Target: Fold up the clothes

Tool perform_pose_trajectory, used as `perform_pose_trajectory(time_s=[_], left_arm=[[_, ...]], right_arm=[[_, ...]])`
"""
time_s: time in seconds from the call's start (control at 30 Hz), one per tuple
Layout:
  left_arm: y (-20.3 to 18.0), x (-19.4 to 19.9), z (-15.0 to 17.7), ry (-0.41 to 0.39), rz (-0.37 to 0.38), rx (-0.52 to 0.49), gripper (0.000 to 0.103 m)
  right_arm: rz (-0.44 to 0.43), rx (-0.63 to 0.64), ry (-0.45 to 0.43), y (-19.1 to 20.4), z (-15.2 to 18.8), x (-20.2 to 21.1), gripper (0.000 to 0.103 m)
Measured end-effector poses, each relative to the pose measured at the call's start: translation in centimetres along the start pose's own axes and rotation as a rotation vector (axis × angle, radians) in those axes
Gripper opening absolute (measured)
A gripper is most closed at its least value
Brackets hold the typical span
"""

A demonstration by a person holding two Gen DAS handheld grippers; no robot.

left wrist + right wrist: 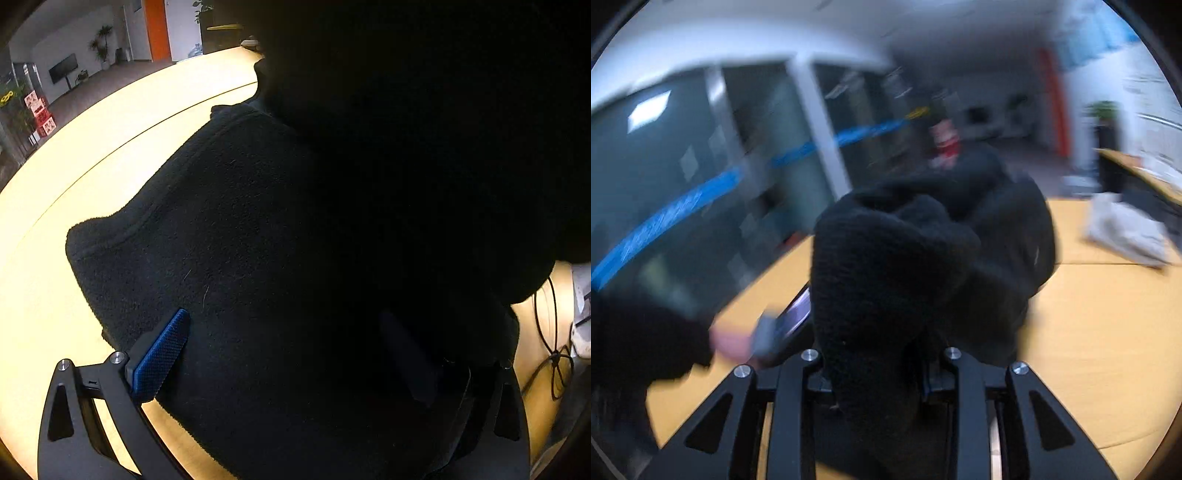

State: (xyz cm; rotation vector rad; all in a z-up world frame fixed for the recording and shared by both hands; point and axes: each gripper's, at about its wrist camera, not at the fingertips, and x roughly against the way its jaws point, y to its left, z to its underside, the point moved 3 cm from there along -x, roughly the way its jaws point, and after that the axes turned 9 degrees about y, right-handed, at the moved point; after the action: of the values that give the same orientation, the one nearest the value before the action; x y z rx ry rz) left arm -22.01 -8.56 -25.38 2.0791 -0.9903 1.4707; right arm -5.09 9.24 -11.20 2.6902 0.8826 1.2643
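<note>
A black fleece garment lies on the pale wooden table and fills most of the left wrist view. My left gripper is open, its blue-padded fingers spread wide over the fleece, the right finger dark in shadow. In the right wrist view my right gripper is shut on a bunched fold of the same black fleece and holds it lifted above the table. The fingertips are hidden by cloth. This view is motion-blurred.
Black cables and a white object lie at the table's right edge. A white bag sits on the far right of the table. A person's hand with the other gripper shows at left. Office room lies beyond.
</note>
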Motion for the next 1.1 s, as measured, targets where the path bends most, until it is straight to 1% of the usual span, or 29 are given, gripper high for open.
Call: perform_pose_trajectory(time_s=[0.07,0.13,0.17,0.23,0.27,0.3,0.37,0.4,0.43,0.5,0.53,0.6,0.63,0.67,0.7,0.77,0.8,0.83,0.87,0.9,0.97,1.03,1.1], left_arm=[[0.7,0.6,1.0,-0.004,0.022,0.020,0.103],[1.4,1.1,2.0,-0.008,0.045,0.041,0.103],[1.7,1.4,2.5,-0.011,0.055,0.051,0.103],[2.2,1.9,3.2,-0.025,0.065,0.071,0.103],[2.3,2.0,3.5,-0.030,0.067,0.080,0.103],[2.3,2.1,3.9,-0.035,0.068,0.090,0.103],[2.5,2.2,4.6,-0.042,0.070,0.112,0.103],[2.7,2.4,5.0,-0.047,0.076,0.123,0.103],[2.8,2.6,5.4,-0.051,0.080,0.133,0.102],[2.9,3.0,6.1,-0.041,0.068,0.132,0.100],[3.1,3.6,6.6,-0.038,0.079,0.145,0.099],[3.6,5.1,7.7,-0.035,0.100,0.175,0.098],[4.2,6.5,8.6,-0.044,0.098,0.201,0.098],[4.6,7.6,9.1,-0.057,0.088,0.218,0.098],[5.3,9.7,9.8,-0.086,0.077,0.251,0.098],[6.2,14.2,10.8,-0.177,0.095,0.340,0.098],[6.4,16.3,11.2,-0.234,0.104,0.375,0.098],[6.3,17.9,11.4,-0.276,0.102,0.394,0.100],[6.1,19.9,11.7,-0.326,0.088,0.414,0.102],[5.8,21.9,12.1,-0.373,0.075,0.433,0.103],[5.1,24.7,12.8,-0.431,0.055,0.455,0.103],[4.5,26.8,13.5,-0.494,0.048,0.473,0.103],[3.9,28.5,13.8,-0.531,0.049,0.491,0.103]], right_arm=[[-0.023,-0.042,0.159,-0.1,3.2,-5.3,0.030],[-0.049,-0.071,0.168,-0.7,4.4,-6.8,0.030],[-0.036,-0.052,0.166,-0.4,4.4,-6.4,0.030],[-0.022,-0.045,0.157,-0.3,3.4,-5.7,0.030],[-0.006,-0.018,0.139,0.3,3.0,-5.1,0.030],[0.011,0.012,0.121,1.0,2.6,-4.4,0.030],[0.058,0.161,0.057,3.2,0.6,-4.0,0.030],[0.079,0.243,0.068,4.5,0.5,-4.3,0.030],[0.101,0.293,0.096,5.2,0.5,-5.3,0.030],[0.187,0.408,0.193,6.5,2.6,-8.3,0.033],[0.228,0.460,0.211,7.0,3.6,-9.4,0.035],[0.265,0.520,0.195,7.6,4.5,-10.0,0.040],[0.273,0.541,0.194,7.7,4.6,-10.0,0.041],[0.280,0.560,0.193,7.8,4.7,-10.1,0.042],[0.288,0.585,0.191,8.0,4.8,-10.2,0.043],[0.298,0.654,0.195,8.5,5.1,-10.4,0.052],[0.296,0.679,0.199,8.6,5.4,-10.5,0.063],[0.286,0.711,0.207,9.1,5.6,-10.5,0.075],[0.262,0.728,0.211,9.6,5.5,-10.3,0.078],[0.215,0.723,0.200,9.8,4.9,-9.5,0.079],[0.016,0.626,0.128,9.4,2.9,-6.1,0.079],[-0.149,0.499,0.044,8.4,0.7,-3.2,0.081],[-0.230,0.482,0.055,8.4,0.0,-3.5,0.081]])
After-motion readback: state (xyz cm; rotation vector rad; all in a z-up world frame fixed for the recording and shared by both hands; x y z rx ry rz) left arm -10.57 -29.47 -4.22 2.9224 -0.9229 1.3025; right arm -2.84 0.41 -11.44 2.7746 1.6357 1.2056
